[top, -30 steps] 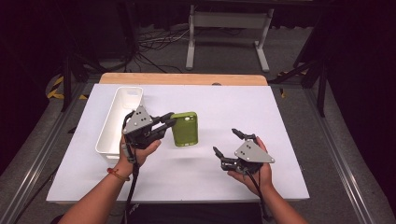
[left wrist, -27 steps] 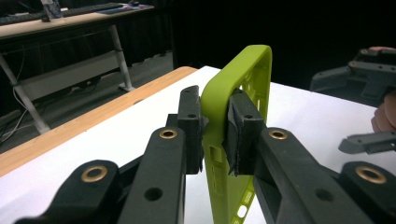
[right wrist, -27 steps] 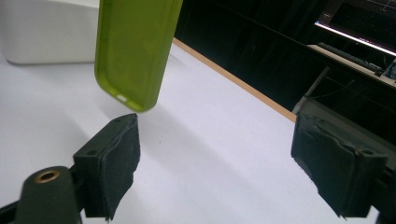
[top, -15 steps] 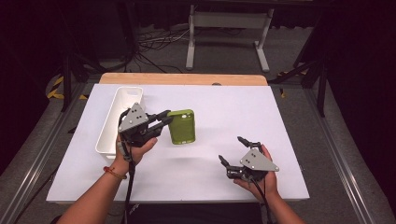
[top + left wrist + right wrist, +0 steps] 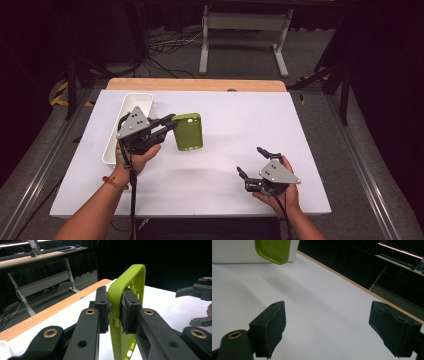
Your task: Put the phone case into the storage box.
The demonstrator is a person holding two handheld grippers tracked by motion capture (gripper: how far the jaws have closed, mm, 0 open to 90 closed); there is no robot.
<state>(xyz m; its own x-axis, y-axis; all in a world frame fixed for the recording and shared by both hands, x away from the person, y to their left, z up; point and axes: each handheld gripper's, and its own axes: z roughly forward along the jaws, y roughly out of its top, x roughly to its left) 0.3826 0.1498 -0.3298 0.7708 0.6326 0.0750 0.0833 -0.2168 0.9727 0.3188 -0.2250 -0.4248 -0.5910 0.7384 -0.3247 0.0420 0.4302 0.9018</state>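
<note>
Green phone case [image 5: 130, 287] pinched between left fingers [image 5: 102, 305]

Lime-green phone case [image 5: 187, 131], open frame, held on edge above the table, beside white tray [image 5: 131, 111]

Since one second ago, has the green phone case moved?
Yes. The green phone case has shifted slightly toward the table's far wooden edge, staying beside the white tray.

Left gripper [image 5: 169, 123] moved the green case [image 5: 187, 132] slightly up and left. Right gripper [image 5: 252, 163] pulled back toward the near edge, jaws wide.
</note>
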